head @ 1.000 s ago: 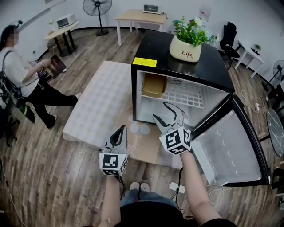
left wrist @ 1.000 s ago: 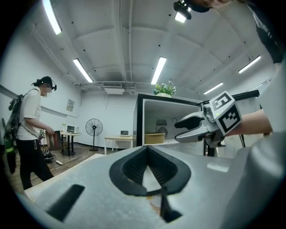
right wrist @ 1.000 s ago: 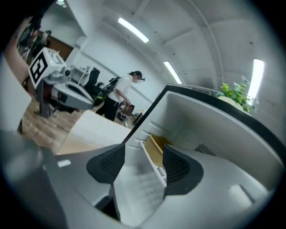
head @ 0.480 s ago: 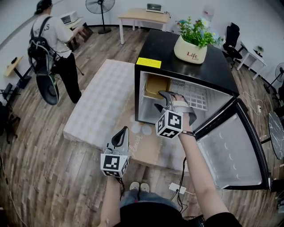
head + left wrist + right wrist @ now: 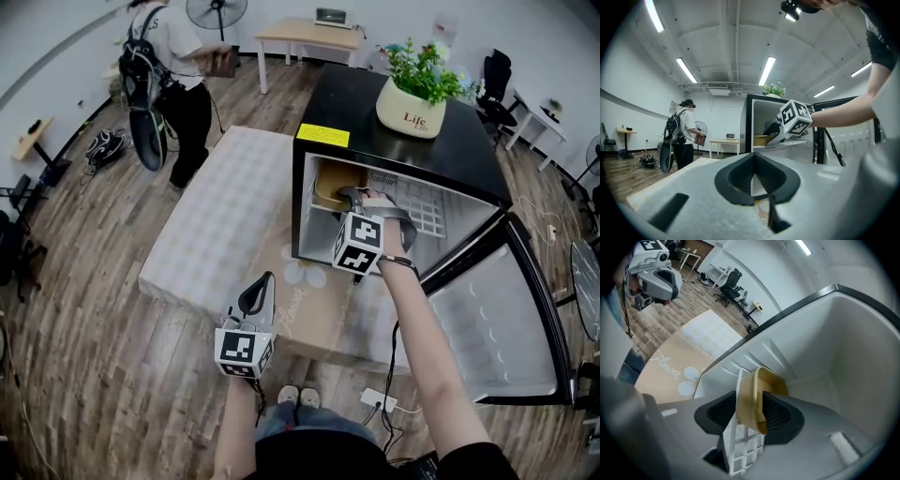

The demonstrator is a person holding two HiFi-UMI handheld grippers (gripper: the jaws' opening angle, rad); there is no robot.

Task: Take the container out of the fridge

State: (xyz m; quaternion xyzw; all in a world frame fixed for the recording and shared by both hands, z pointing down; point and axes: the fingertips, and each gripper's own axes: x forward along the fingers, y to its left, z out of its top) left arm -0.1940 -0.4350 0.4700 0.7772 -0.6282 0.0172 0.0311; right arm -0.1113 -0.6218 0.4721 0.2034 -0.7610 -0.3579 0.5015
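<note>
A yellow container (image 5: 327, 184) stands on the upper wire shelf (image 5: 417, 212) at the left of the open black fridge (image 5: 405, 142). My right gripper (image 5: 350, 196) reaches into the fridge. In the right gripper view the container (image 5: 751, 395) has its near wall between my right gripper's (image 5: 753, 411) jaws, which are closing; the pads stand close on either side, one inside, one outside. My left gripper (image 5: 263, 280) hangs low in front of the fridge, shut and empty. The left gripper view shows my left gripper (image 5: 753, 155) pointing at the fridge (image 5: 749, 123).
The fridge door (image 5: 489, 321) swings open to the right. A potted plant (image 5: 413, 105) sits on the fridge top. A white mat (image 5: 220, 216) and cardboard sheet (image 5: 314, 305) lie on the floor in front. A person (image 5: 174, 66) stands at the far left. A power strip (image 5: 380, 399) lies near my feet.
My right gripper has moved forward from in front of the fridge into it, around the container's wall. The left gripper stays put. The person has walked off toward the back.
</note>
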